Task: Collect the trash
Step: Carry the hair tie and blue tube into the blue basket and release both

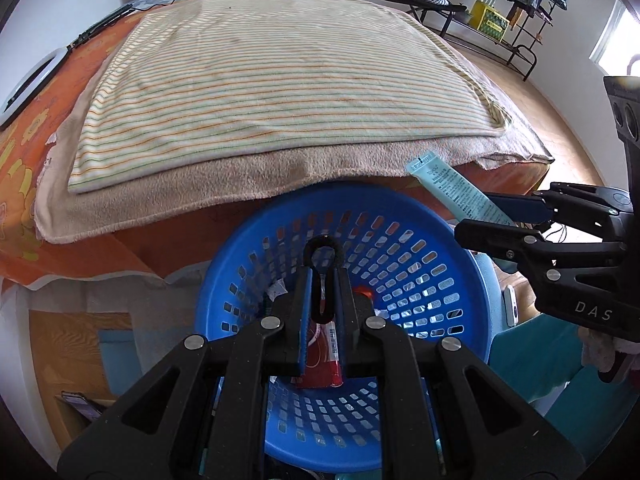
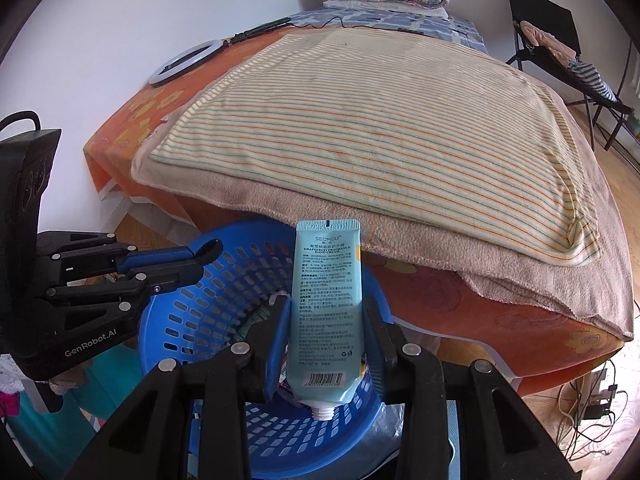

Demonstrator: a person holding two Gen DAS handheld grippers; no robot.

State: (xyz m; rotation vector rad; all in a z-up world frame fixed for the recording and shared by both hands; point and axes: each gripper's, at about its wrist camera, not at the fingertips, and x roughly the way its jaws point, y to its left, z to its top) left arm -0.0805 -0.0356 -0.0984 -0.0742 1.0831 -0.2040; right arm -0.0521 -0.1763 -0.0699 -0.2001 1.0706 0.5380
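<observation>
A blue perforated basket (image 1: 440,280) stands below the bed's edge; it also shows in the right wrist view (image 2: 224,300). My left gripper (image 1: 323,272) is shut on a black loop-shaped item (image 1: 323,252) and holds it over the basket. A red wrapper (image 1: 320,360) lies in the basket below it. My right gripper (image 2: 326,304) is shut on a light blue hand cream tube (image 2: 327,300), held upright above the basket's rim. The tube also shows in the left wrist view (image 1: 452,188), with the right gripper (image 1: 480,216) at the right.
A bed with an orange floral sheet (image 2: 520,320) carries a tan towel (image 2: 328,216) and a striped blanket (image 2: 380,140). A ring light (image 2: 184,60) lies at its far left. A chair (image 2: 552,32) and cables (image 2: 584,400) are at the right.
</observation>
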